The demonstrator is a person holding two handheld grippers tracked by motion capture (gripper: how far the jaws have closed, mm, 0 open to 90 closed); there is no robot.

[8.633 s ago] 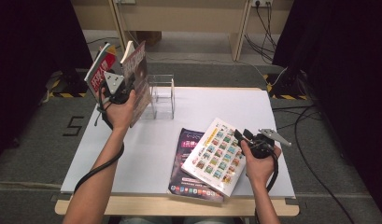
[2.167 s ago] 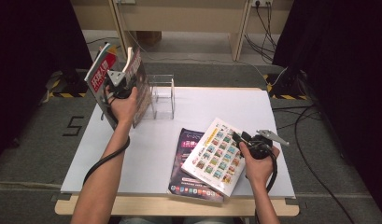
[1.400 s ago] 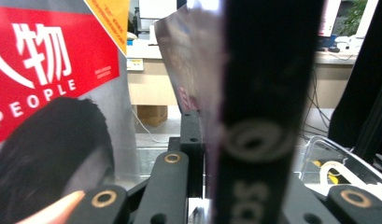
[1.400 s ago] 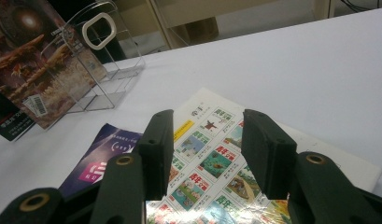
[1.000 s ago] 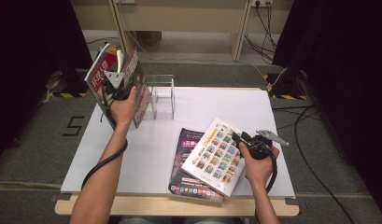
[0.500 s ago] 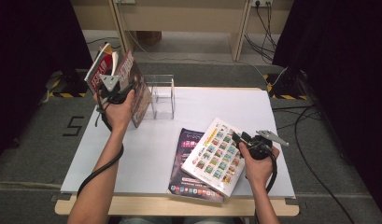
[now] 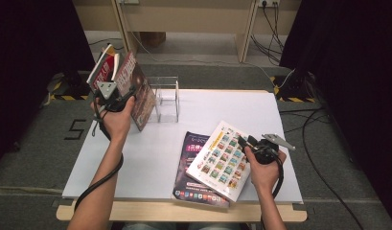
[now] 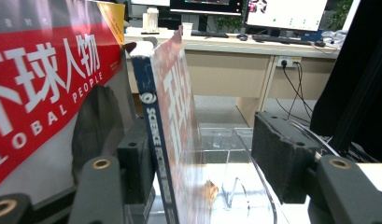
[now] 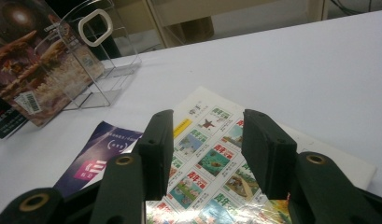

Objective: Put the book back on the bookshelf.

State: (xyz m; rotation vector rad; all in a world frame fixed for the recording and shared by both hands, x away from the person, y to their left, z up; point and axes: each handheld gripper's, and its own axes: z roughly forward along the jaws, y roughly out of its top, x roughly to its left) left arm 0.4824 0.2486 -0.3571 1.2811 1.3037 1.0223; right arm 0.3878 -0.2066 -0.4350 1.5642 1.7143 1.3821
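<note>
We see the left gripper [image 7: 121, 98] at 10 o'clock, jaws just been opening, released w/ the upright magazine [image 8: 172, 121] btwn them beside the clear rack [image 7: 167, 98]. Right gripper [image 7: 248, 143] at 4 o'clock, jaws apart over the comic sheet [image 7: 220, 160].

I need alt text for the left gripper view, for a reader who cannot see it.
A blue-spined magazine stands upright between the open jaws of the left gripper, which have just been opening; a gap shows at the right pad. A red-covered magazine leans at the left, with a clear plastic rack behind.
</note>
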